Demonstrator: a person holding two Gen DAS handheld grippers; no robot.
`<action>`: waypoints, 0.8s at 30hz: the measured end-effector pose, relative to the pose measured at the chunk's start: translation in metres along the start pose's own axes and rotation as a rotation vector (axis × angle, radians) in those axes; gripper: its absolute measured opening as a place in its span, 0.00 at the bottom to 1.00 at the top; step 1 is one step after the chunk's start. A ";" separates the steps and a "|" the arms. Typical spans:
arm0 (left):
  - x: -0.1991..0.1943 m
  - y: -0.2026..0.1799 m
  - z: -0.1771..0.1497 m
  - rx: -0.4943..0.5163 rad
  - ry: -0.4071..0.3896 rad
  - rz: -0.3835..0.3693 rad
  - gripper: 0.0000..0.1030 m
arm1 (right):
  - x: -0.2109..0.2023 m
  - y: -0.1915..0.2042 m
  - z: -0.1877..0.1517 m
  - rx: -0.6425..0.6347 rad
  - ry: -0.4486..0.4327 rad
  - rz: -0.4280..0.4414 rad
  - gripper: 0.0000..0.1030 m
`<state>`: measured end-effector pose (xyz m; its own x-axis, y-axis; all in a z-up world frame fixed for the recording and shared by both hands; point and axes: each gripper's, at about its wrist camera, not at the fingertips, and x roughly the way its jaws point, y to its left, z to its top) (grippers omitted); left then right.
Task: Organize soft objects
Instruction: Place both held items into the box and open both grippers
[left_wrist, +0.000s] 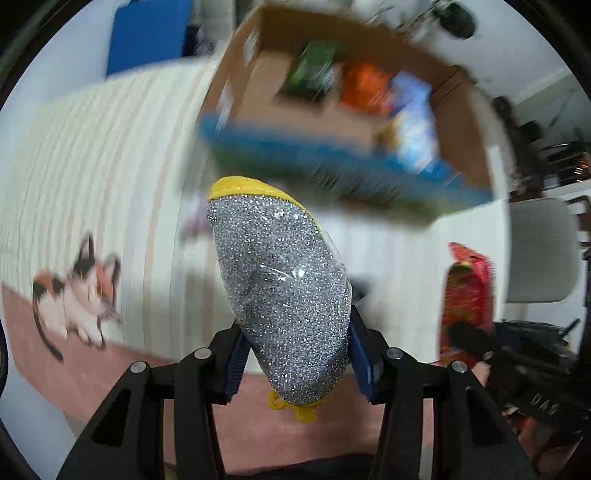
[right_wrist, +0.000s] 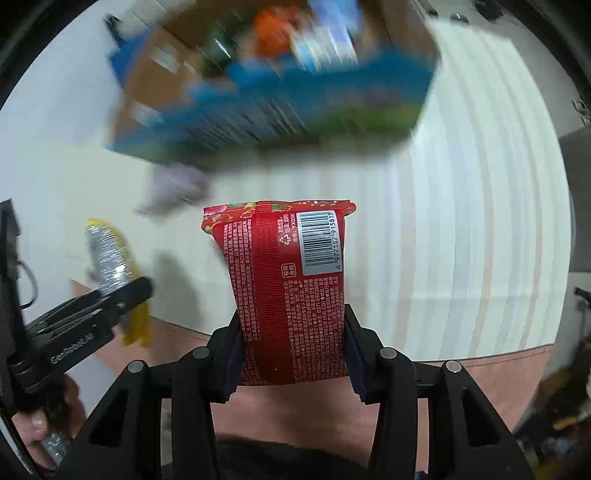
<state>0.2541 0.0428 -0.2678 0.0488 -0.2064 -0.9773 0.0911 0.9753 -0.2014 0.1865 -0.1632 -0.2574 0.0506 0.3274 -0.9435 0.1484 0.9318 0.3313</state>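
My left gripper (left_wrist: 295, 354) is shut on a silver glittery sponge with a yellow edge (left_wrist: 284, 291), held up above the striped cloth. It also shows in the right wrist view (right_wrist: 110, 262). My right gripper (right_wrist: 293, 350) is shut on a red printed soft packet with a barcode (right_wrist: 291, 288), also held up; the packet shows at the right of the left wrist view (left_wrist: 467, 299). Ahead stands an open cardboard box (left_wrist: 255, 74) with a blue front panel (right_wrist: 295, 107), blurred. Green, orange and blue-white packs (left_wrist: 365, 88) lie inside it.
A striped cream cloth (left_wrist: 110, 166) with a cat picture (left_wrist: 81, 291) covers the table. A small purple object (right_wrist: 173, 188) lies in front of the box. A grey chair back (left_wrist: 543, 251) stands at the right. The pink border (right_wrist: 498, 369) marks the cloth's near edge.
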 end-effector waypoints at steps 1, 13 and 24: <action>-0.015 0.001 0.015 0.012 -0.015 -0.013 0.44 | -0.016 0.005 0.007 -0.008 -0.027 0.021 0.48; 0.023 0.035 0.192 -0.011 0.114 -0.017 0.44 | -0.013 0.055 0.149 0.019 -0.130 -0.011 0.48; 0.095 0.032 0.223 -0.026 0.284 -0.024 0.44 | 0.081 0.043 0.199 0.086 0.012 -0.082 0.48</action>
<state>0.4835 0.0369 -0.3526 -0.2341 -0.2028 -0.9508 0.0632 0.9728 -0.2230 0.3938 -0.1277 -0.3198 0.0232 0.2534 -0.9671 0.2357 0.9387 0.2516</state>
